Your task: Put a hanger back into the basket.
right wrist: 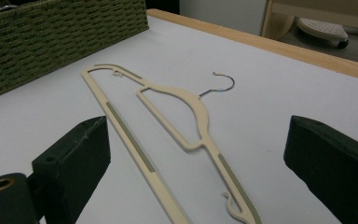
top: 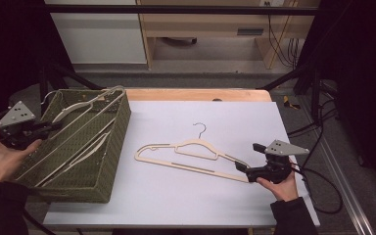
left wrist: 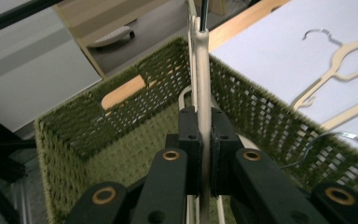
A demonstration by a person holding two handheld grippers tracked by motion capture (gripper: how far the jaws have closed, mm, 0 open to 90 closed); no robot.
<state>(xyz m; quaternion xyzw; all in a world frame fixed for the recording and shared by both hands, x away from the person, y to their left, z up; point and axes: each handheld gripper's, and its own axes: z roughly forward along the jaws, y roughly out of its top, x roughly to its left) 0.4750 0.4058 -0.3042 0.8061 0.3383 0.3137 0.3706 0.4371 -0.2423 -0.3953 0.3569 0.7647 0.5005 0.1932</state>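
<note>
Right tongs gape over a cream hanger; left tongs clamp a hanger in the basket, its ends hidden.

The white table top lay open across its middle and its 6 o'clock strip, so a gripper could travel freely there. One cream hanger lay flat at the centre, low enough to pass over. At 9 o'clock the green woven basket stood tilted, its tall walls blocking any sideways entry (only the open top gave access). Inside, several hangers crossed the space, and the left gripper was clamped on one of them, crowding that opening. At 3 o'clock the right gripper stood spread wide, the flat hanger's end between its jaws.
</note>
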